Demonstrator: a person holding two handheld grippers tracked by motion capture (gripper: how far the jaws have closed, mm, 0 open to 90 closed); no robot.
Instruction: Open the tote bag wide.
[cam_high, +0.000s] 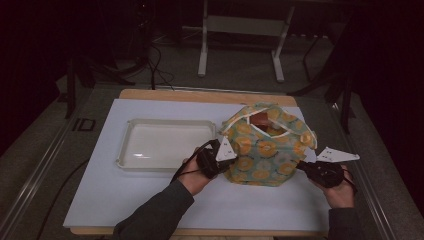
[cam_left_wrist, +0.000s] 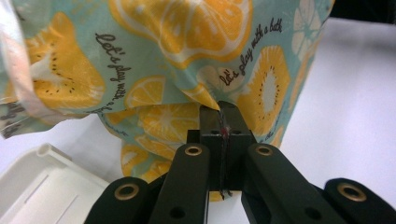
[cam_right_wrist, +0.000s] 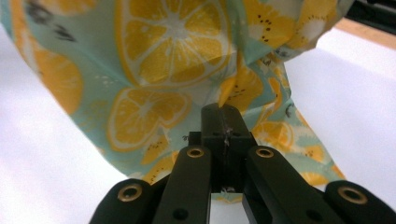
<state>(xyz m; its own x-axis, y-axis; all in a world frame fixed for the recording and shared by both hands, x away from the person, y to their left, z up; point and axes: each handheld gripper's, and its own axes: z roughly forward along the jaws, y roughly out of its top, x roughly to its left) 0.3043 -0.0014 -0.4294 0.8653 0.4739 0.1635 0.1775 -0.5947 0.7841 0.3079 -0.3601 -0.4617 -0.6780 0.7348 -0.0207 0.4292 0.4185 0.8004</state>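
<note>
A teal cloth bag (cam_high: 265, 147) printed with orange and lemon slices stands on the white board, its mouth open at the top with something reddish-brown inside. My left gripper (cam_high: 220, 159) is at the bag's left side, jaws shut on a fold of the bag's fabric (cam_left_wrist: 205, 95). My right gripper (cam_high: 306, 167) is at the bag's right side, jaws likewise shut on a pinch of the fabric (cam_right_wrist: 226, 91). In both gripper views the bag (cam_left_wrist: 187, 56) (cam_right_wrist: 163, 60) hangs close ahead of the jaw tips.
A clear shallow plastic tray (cam_high: 131, 150) lies left of the bag; its corner (cam_left_wrist: 44, 182) shows in the left gripper view. The white board (cam_high: 125, 200) rests on a wooden tabletop. Table legs and cables stand on the floor beyond.
</note>
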